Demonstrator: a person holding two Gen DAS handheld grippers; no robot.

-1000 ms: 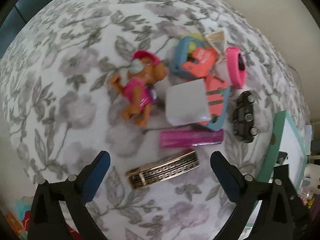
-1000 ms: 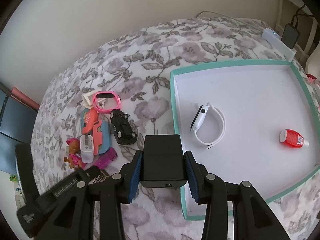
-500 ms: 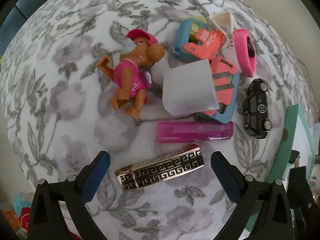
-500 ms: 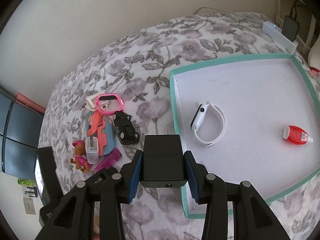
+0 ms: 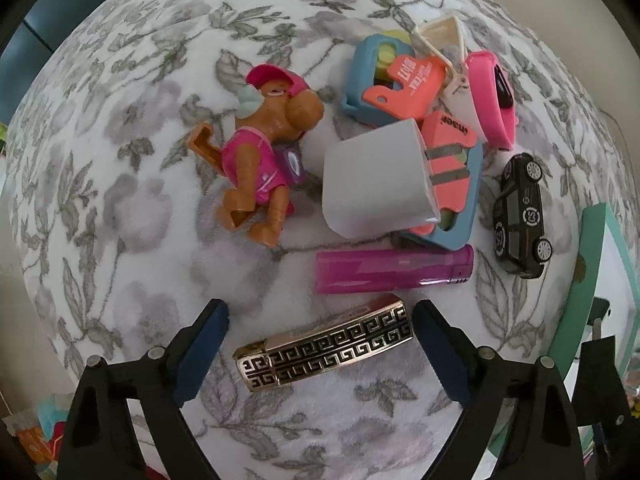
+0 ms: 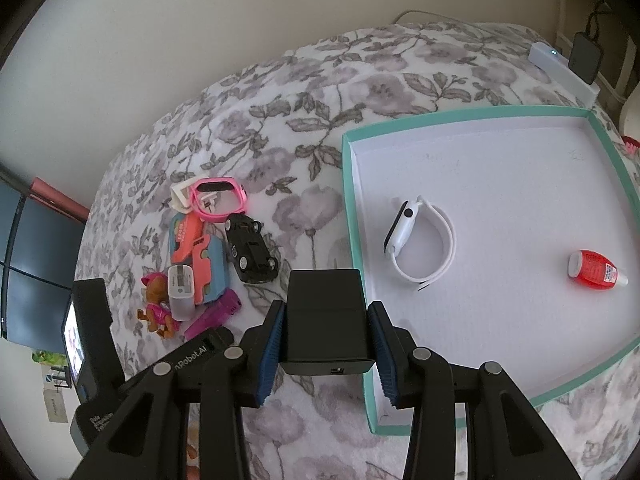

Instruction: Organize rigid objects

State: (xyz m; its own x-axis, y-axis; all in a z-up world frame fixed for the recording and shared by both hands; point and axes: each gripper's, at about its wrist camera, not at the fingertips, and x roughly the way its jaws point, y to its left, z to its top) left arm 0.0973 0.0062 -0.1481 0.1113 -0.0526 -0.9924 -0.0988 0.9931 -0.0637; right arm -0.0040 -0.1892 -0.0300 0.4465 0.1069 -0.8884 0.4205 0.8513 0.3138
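Observation:
A gold-and-black patterned lighter [image 5: 326, 342] lies on the flowered blanket between the fingers of my left gripper [image 5: 320, 316]. That gripper points straight down and its jaws are closing, with the pads still clear of the lighter's ends. Just beyond lie a pink lighter [image 5: 392, 268], a white charger block [image 5: 372, 184], a toy dog [image 5: 264, 160] and a black toy car [image 5: 520, 216]. My right gripper [image 6: 326, 308] is shut on a black block [image 6: 326, 320], held over the blanket beside the teal-rimmed tray [image 6: 352, 216].
The tray holds a white smartwatch [image 6: 420, 240] and a small red bottle [image 6: 596, 270]. A pink watch band [image 5: 490, 96] and blue-and-coral packages [image 5: 452, 168] are piled behind the charger. A wall runs along the blanket's far side. A white device [image 6: 560, 66] sits at the far right.
My left gripper has come down closer over the patterned lighter and its fingers have drawn inward a little. The right gripper keeps still with the black block.

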